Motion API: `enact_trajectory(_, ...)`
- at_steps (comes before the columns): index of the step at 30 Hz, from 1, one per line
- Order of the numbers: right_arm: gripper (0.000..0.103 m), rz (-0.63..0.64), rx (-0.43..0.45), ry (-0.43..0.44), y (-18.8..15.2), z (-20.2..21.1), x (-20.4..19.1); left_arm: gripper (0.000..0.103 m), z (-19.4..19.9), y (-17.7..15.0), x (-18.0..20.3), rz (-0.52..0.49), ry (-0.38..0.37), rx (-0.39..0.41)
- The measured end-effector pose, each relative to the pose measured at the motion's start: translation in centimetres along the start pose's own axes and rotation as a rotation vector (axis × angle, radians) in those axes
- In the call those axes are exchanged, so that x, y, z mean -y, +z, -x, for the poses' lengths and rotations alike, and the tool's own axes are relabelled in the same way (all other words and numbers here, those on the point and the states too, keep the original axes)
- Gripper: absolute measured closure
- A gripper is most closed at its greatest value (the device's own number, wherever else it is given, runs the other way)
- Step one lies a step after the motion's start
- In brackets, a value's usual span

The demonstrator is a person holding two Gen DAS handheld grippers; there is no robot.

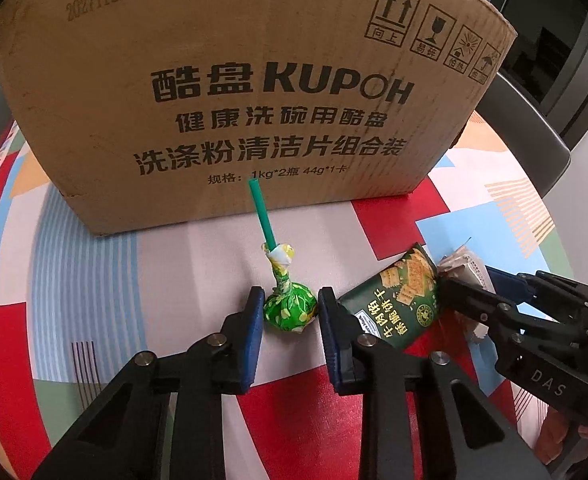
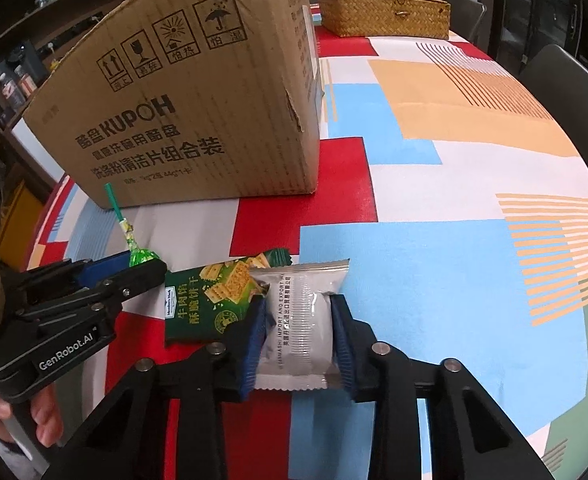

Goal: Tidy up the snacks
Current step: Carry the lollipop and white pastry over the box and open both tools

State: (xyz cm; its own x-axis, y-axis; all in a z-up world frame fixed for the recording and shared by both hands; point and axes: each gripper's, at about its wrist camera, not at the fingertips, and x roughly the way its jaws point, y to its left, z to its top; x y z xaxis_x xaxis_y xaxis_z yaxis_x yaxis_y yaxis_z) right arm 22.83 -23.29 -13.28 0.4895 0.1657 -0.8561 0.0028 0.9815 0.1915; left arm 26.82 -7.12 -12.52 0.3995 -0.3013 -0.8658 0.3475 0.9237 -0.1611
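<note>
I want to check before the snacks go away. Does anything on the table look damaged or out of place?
The cardboard box has a torn, dented front right corner edge. The lollipop, the green cracker packet and the white packet look intact, though the white packet lies partly over the green one.
</note>
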Motion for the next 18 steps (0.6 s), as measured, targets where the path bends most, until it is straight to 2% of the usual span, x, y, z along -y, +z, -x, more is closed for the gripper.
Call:
enact_trajectory(5, 0.071, 0.008, 0.007, 0.004, 0.0, 0.3, -0.2, 0.076, 0.7, -0.1, 1.0, 0.006, 0.007, 0.012)
enact_trajectory(18, 0.071, 0.035, 0.092, 0.046, 0.0, 4.2, -1.4, 0.076, 5.7, -0.4, 2.7, -0.019, 0.021, 0.124)
